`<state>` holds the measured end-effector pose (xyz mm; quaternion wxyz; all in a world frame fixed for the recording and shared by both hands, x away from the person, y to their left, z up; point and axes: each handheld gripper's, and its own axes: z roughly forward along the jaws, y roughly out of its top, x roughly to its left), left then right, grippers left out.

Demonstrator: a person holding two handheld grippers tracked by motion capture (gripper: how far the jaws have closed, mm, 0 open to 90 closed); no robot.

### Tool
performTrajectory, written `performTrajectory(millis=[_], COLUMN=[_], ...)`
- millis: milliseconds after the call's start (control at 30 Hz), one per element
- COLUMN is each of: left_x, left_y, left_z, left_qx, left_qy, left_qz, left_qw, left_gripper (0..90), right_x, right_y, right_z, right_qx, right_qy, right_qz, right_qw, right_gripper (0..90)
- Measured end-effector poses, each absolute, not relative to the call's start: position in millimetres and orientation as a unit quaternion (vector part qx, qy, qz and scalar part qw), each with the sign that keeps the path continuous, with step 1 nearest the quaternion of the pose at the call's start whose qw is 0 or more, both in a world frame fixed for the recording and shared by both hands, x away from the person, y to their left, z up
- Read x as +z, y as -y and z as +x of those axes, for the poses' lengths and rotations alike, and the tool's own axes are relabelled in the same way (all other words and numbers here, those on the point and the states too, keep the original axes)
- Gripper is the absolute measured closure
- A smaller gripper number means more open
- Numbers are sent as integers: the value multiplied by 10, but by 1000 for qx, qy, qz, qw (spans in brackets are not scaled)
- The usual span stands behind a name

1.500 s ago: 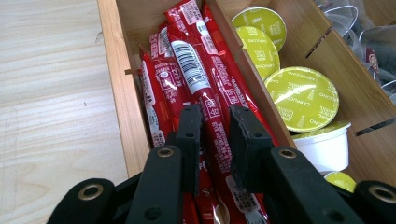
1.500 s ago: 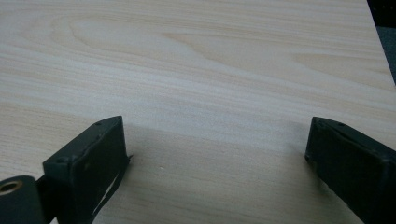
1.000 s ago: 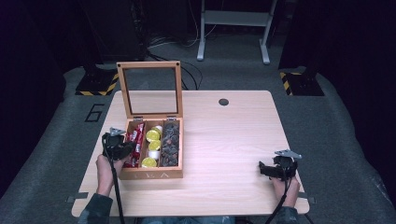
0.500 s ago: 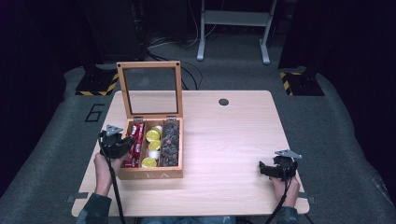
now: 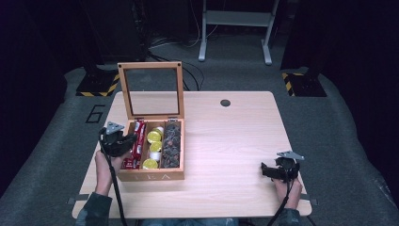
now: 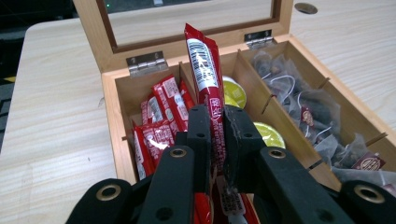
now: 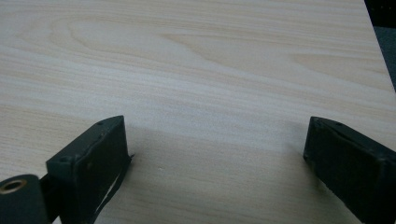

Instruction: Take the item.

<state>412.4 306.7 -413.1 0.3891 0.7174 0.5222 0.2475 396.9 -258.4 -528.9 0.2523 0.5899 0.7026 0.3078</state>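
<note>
left gripper (image 5: 123,142) | drew back slightly from wooden tea box (image 5: 151,176) | red sachet (image 6: 204,70) clamped, lifted above its compartment

1 wooden box (image 5: 150,176), 2 tools, roughly 4 yellow pods (image 5: 154,136), several red sachets (image 6: 161,100)

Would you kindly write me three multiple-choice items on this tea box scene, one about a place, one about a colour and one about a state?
1. Where in the wooden box do the loose mesh tea bags lie?
A. the compartment farthest from the red packets
B. the middle compartment
C. on the table

2. What colour is the sachet that the left gripper holds?
A. green
B. red
C. blue

3. How does the right gripper stand?
A. shut on a sachet
B. shut on nothing
C. open over bare table

Answers: 1 A, the bags fill the outer compartment past the yellow-lidded pods. 2 B, a red packet stands clamped between the jaws. 3 C, its jaws stand wide apart with wood between.
</note>
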Motion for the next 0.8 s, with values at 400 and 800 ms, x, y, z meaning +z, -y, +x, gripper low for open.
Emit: performTrajectory(millis=[400, 800], left_x=[-4022, -3953], left_y=[-2984, -2842], left_z=[4127, 4144], left_qx=[251, 251], left_qy=[-507, -487], left_qz=[721, 728], left_qw=[401, 412], left_gripper=[810, 810], right_x=[-5289, -5289], right_y=[2583, 2583], right_z=[3969, 3968], right_qx=[308, 308], right_qy=[-702, -702], right_qz=[590, 590], right_qw=[252, 252], right_gripper=[56, 57])
